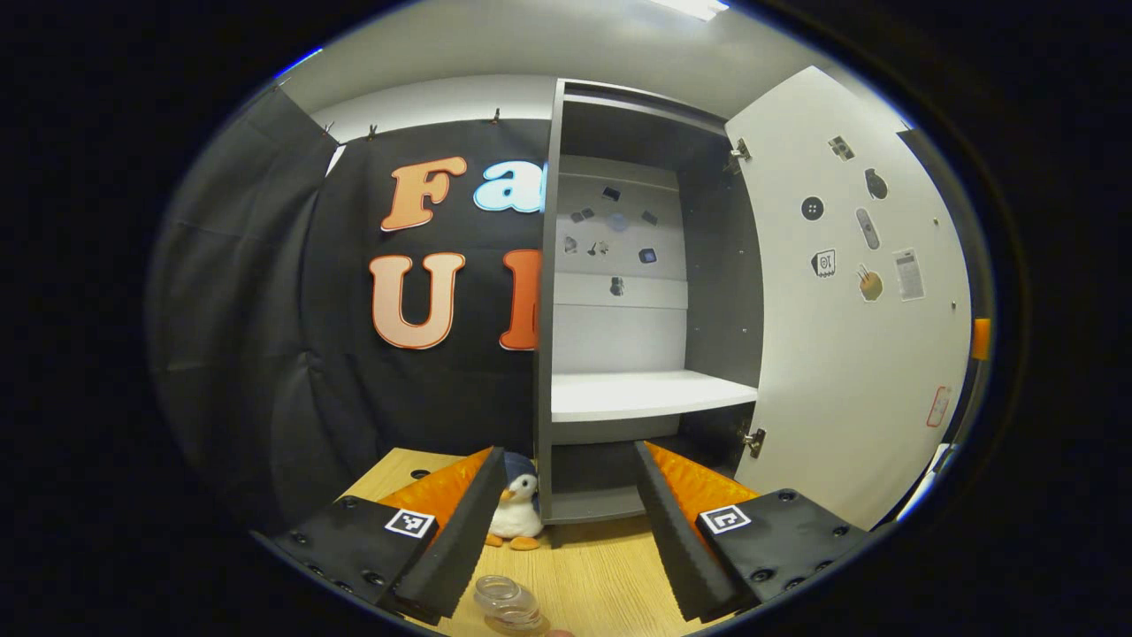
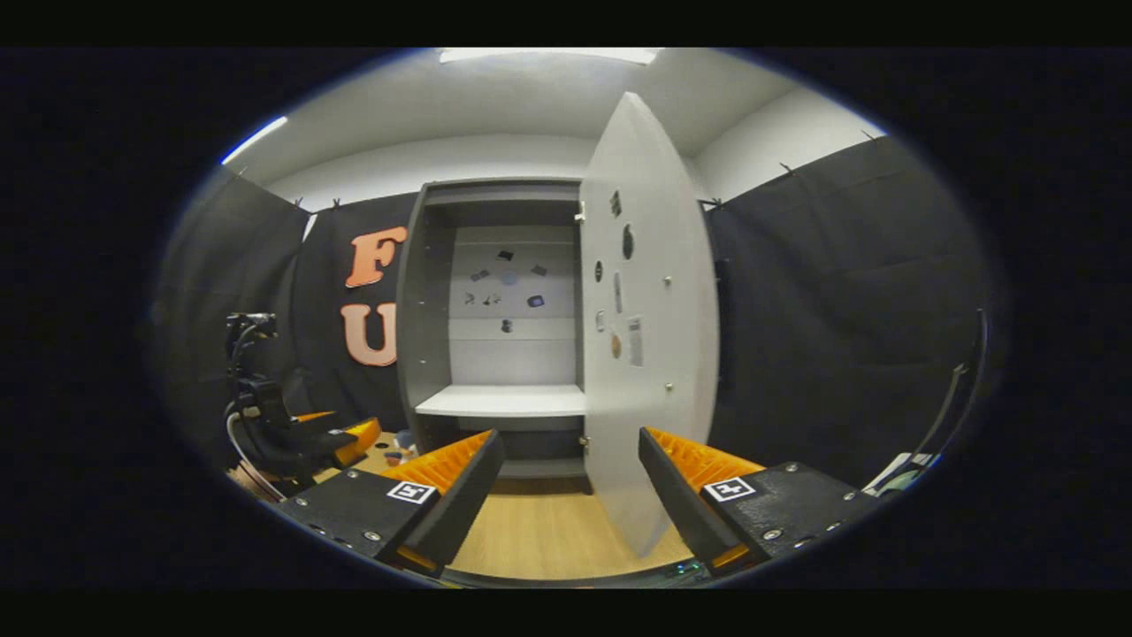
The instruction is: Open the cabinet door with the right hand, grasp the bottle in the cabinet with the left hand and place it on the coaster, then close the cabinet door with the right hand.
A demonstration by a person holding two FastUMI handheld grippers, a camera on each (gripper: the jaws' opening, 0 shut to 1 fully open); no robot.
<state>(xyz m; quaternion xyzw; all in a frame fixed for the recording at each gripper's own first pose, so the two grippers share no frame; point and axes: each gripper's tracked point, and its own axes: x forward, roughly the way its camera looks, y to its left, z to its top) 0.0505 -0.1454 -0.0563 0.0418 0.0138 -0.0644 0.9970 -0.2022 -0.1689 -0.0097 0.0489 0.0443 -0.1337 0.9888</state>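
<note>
Between the left gripper (image 1: 570, 522) fingers, low down, bottle (image 1: 507, 603) sits loose on the table; both grippers gape empty. Door (image 2: 646, 354) is open just ahead of right gripper (image 2: 570, 482); a careless left move could tip the bottle.

Cabinet open, bottle out on the table.
Cabinet door (image 1: 849, 292) swung wide right; white shelf (image 1: 650, 394) bare. Clear bottle (image 1: 506, 602) stands near the table's (image 1: 601, 566) front edge.
</note>
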